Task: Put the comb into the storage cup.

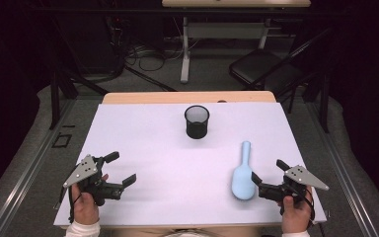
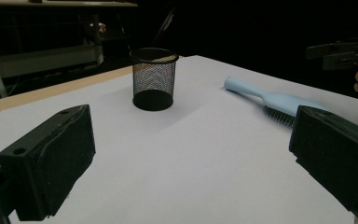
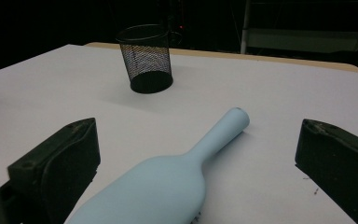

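No text, label, brand, number or sign could be read anywhere in the pictures. The light blue hairbrush point(image 1: 243, 177) carried no print on its back or handle, and the black mesh cup point(image 1: 197, 121) beyond it was also plain. The white table cover point(image 1: 177, 163) around the cup had no writing on it.

White table point(image 1: 143, 148), wood strip at far edge. Black mesh cup point(image 1: 197, 121), upright, far centre. Light-blue hairbrush point(image 1: 243, 174), lying bristles down, handle pointing away, near right. Right gripper point(image 1: 268, 175), jaws wide apart, just beside brush head, nothing held. Left gripper point(image 1: 120, 169), near left, jaws wide, empty, well apart from cup & brush. Folding chair point(image 1: 261, 66) on floor behind.
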The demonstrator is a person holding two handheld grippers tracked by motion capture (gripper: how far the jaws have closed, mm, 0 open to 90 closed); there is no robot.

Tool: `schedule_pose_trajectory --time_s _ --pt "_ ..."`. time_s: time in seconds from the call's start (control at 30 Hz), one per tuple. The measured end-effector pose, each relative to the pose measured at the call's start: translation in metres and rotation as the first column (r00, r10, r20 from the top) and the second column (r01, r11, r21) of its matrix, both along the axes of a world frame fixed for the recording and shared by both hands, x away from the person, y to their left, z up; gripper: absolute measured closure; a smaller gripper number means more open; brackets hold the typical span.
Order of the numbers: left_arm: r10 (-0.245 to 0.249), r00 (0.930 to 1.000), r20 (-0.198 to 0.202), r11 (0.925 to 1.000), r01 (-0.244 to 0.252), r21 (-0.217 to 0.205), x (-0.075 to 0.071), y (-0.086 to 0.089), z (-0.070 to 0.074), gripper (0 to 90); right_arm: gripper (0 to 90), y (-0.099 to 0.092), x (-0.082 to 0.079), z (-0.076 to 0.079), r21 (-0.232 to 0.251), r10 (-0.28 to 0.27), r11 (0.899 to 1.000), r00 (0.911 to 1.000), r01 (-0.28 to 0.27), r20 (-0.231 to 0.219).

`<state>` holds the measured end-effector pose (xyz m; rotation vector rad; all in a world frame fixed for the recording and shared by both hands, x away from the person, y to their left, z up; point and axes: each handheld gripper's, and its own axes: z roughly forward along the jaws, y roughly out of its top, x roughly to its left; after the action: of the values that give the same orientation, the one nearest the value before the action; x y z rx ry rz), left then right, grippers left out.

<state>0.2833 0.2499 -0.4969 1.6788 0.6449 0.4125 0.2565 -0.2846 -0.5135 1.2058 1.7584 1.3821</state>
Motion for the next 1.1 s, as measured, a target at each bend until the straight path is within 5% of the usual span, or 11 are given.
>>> schedule_pose_trajectory --time_s 0.43,0.7,1.1 --pt "-0.01 0.9996 -0.025 0.9999 0.011 0.012 0.001 -0.004 -0.004 0.2 0.0 0.002 0.009 0.002 -0.036 0.027 0.999 0.9982 -0.029 -0.054" --pt "0.051 0.9968 -0.062 0.9985 -0.05 0.022 0.005 -0.007 -0.007 0.2 0.0 0.003 0.018 -0.001 -0.046 -0.015 0.999 0.9917 0.009 -0.128" --pt "0.055 0.9944 -0.09 0.9984 -0.056 -0.008 0.009 -0.006 -0.008 0.2 0.0 0.005 0.019 0.0 -0.051 -0.017 0.999 0.991 0.011 -0.133"
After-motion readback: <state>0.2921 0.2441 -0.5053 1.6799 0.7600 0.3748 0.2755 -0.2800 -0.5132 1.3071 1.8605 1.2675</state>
